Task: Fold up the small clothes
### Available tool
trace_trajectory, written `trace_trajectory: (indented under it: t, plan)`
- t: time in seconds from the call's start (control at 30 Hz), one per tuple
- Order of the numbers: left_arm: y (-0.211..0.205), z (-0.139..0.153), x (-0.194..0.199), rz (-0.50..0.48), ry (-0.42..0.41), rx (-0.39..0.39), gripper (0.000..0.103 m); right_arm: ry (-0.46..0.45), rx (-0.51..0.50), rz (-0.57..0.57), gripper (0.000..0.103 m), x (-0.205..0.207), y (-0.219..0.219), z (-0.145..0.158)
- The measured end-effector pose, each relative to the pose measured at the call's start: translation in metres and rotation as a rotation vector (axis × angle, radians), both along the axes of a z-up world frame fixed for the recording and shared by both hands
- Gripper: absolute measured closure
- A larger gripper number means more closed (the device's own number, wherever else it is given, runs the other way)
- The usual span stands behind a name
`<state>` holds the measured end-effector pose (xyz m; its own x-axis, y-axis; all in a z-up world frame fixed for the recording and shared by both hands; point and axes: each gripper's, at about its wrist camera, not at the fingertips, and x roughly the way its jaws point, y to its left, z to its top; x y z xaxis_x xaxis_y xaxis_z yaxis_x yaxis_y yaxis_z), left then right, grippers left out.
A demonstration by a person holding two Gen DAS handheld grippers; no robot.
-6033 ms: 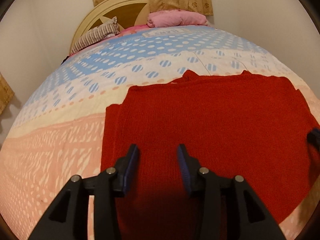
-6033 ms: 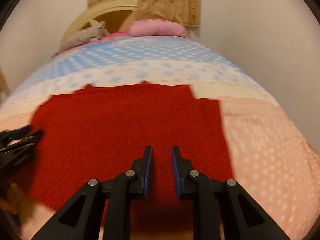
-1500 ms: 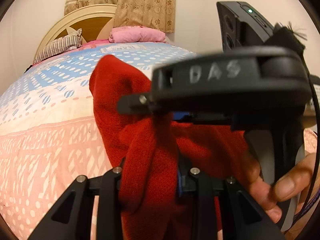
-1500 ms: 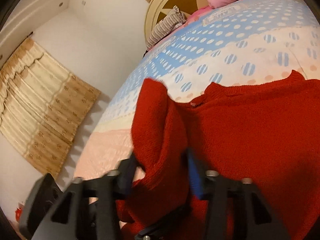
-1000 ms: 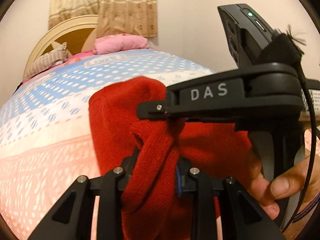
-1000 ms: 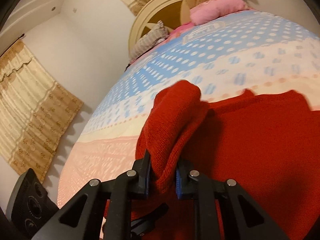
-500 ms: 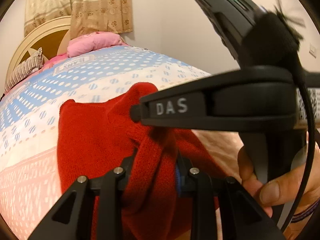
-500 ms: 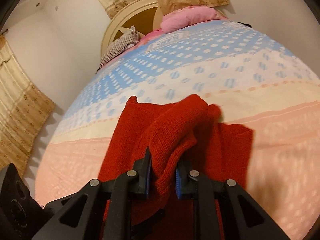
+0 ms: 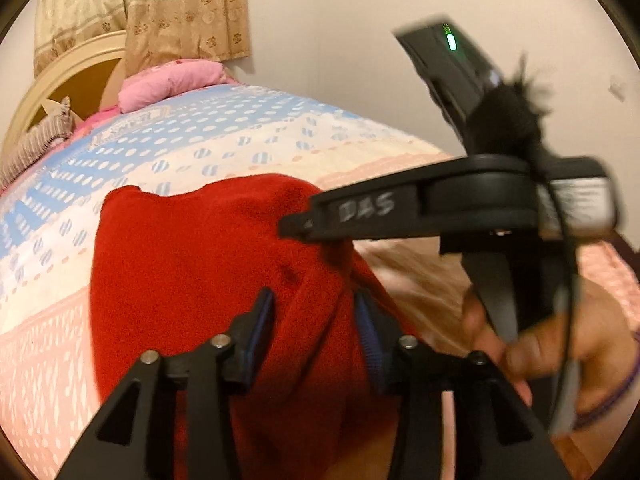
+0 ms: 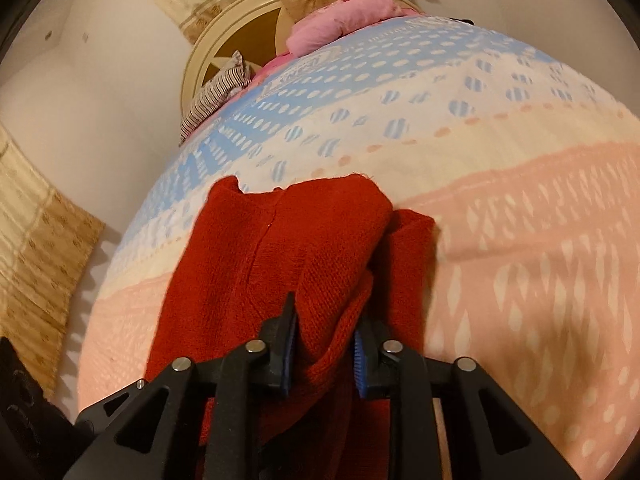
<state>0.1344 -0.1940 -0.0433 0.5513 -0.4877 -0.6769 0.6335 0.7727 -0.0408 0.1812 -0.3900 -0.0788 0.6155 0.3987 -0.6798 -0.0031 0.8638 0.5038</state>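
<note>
One patterned bedspread (image 10: 500, 128), cream walls (image 9: 360, 40)

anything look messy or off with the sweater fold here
Yes. The folded-over flap of the red sweater sits bunched and humped, and an under-layer pokes out past its right edge, so the edges don't line up. No damage shows.

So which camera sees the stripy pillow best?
The right wrist view: the striped pillow shows whole beside the headboard. In the left wrist view it is squeezed, partly cut, at the left edge.
</note>
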Motion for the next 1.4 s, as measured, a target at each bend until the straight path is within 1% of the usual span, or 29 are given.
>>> trace_trajectory:
  t: [0.03, 0.07, 0.1, 0.17, 0.23, 0.27, 0.3, 0.33, 0.37, 0.47, 0.5, 0.53, 0.6, 0.7, 0.73, 0.77, 0.8, 0.87, 0.9, 0.93, 1.0, 1.03, 1.1, 1.2, 1.23, 1.27, 1.3, 1.4]
  plan:
    - [0.009, 0.004, -0.006, -0.009, 0.000, -0.011, 0.039, 0.001, 0.005, -0.018, 0.068, -0.004, -0.004, 0.002]
    - [0.018, 0.008, -0.013, -0.012, -0.004, -0.024, 0.023, -0.004, 0.009, -0.046, 0.067, -0.012, -0.009, 0.005]
    - [0.037, 0.014, -0.023, -0.007, -0.015, -0.057, 0.016, -0.014, 0.013, -0.067, 0.067, -0.019, -0.014, 0.009]
    - [0.063, 0.018, -0.034, -0.006, -0.015, -0.105, 0.015, -0.039, 0.017, -0.121, 0.067, -0.041, -0.024, 0.020]
    - [0.091, 0.019, -0.041, 0.041, -0.007, -0.130, 0.015, -0.062, 0.012, -0.153, 0.067, -0.062, -0.028, 0.029]
    - [0.102, 0.018, -0.041, 0.067, -0.004, -0.139, 0.015, -0.087, 0.009, -0.160, 0.067, -0.078, -0.025, 0.037]
    - [0.116, 0.016, -0.040, 0.115, 0.006, -0.146, 0.015, -0.098, 0.007, -0.157, 0.066, -0.084, -0.023, 0.041]
    - [0.124, 0.013, -0.037, 0.147, 0.023, -0.148, 0.015, -0.113, -0.002, -0.145, 0.066, -0.095, -0.016, 0.047]
    - [0.134, 0.008, -0.031, 0.185, 0.059, -0.152, 0.015, -0.126, -0.024, -0.132, 0.066, -0.105, -0.006, 0.052]
    - [0.150, -0.001, -0.018, 0.270, 0.141, -0.193, 0.015, -0.146, -0.108, -0.101, 0.064, -0.118, 0.022, 0.061]
    - [0.151, -0.002, -0.014, 0.284, 0.157, -0.204, 0.015, -0.150, -0.123, -0.091, 0.060, -0.120, 0.027, 0.062]
    - [0.153, -0.005, -0.019, 0.292, 0.169, -0.206, 0.015, -0.153, -0.142, -0.077, 0.055, -0.121, 0.034, 0.062]
    - [0.153, -0.009, -0.018, 0.298, 0.191, -0.201, 0.015, -0.146, -0.162, -0.061, 0.051, -0.121, 0.043, 0.059]
    - [0.150, -0.011, -0.015, 0.298, 0.194, -0.191, 0.015, -0.112, -0.172, -0.040, 0.051, -0.117, 0.052, 0.044]
    - [0.150, -0.012, -0.015, 0.297, 0.195, -0.189, 0.015, -0.093, -0.202, -0.041, 0.057, -0.116, 0.057, 0.037]
    - [0.149, -0.013, -0.015, 0.294, 0.199, -0.190, 0.015, -0.068, -0.254, -0.050, 0.069, -0.114, 0.062, 0.030]
    - [0.151, -0.013, -0.014, 0.291, 0.205, -0.193, 0.015, -0.047, -0.284, -0.049, 0.089, -0.113, 0.065, 0.023]
    - [0.152, -0.015, -0.013, 0.284, 0.213, -0.195, 0.015, -0.025, -0.248, -0.066, 0.090, -0.115, 0.064, 0.014]
    - [0.153, -0.015, -0.011, 0.282, 0.214, -0.196, 0.015, -0.021, -0.218, -0.078, 0.091, -0.118, 0.062, 0.011]
    - [0.153, -0.014, -0.010, 0.283, 0.212, -0.197, 0.015, -0.011, -0.164, -0.096, 0.091, -0.123, 0.058, 0.007]
    - [0.154, -0.013, -0.007, 0.281, 0.204, -0.195, 0.015, -0.012, -0.111, -0.112, 0.093, -0.132, 0.054, 0.005]
    - [0.153, -0.012, -0.006, 0.280, 0.201, -0.191, 0.015, -0.012, -0.105, -0.117, 0.093, -0.137, 0.053, 0.003]
    - [0.150, -0.012, -0.002, 0.281, 0.187, -0.169, 0.015, -0.011, -0.128, -0.128, 0.094, -0.147, 0.047, -0.001]
    - [0.141, -0.022, 0.004, 0.286, 0.179, -0.105, 0.015, -0.005, -0.069, -0.138, 0.095, -0.153, 0.033, -0.005]
    - [0.140, -0.024, 0.005, 0.282, 0.186, -0.105, 0.015, -0.003, -0.054, -0.129, 0.095, -0.152, 0.031, -0.004]
    - [0.140, -0.025, 0.004, 0.279, 0.192, -0.114, 0.015, -0.001, -0.056, -0.122, 0.095, -0.152, 0.031, -0.002]
    - [0.141, -0.027, 0.003, 0.279, 0.196, -0.126, 0.015, -0.005, -0.063, -0.121, 0.092, -0.153, 0.032, 0.003]
    - [0.140, -0.029, 0.003, 0.284, 0.188, -0.116, 0.015, -0.059, -0.118, -0.172, 0.091, -0.156, 0.030, 0.028]
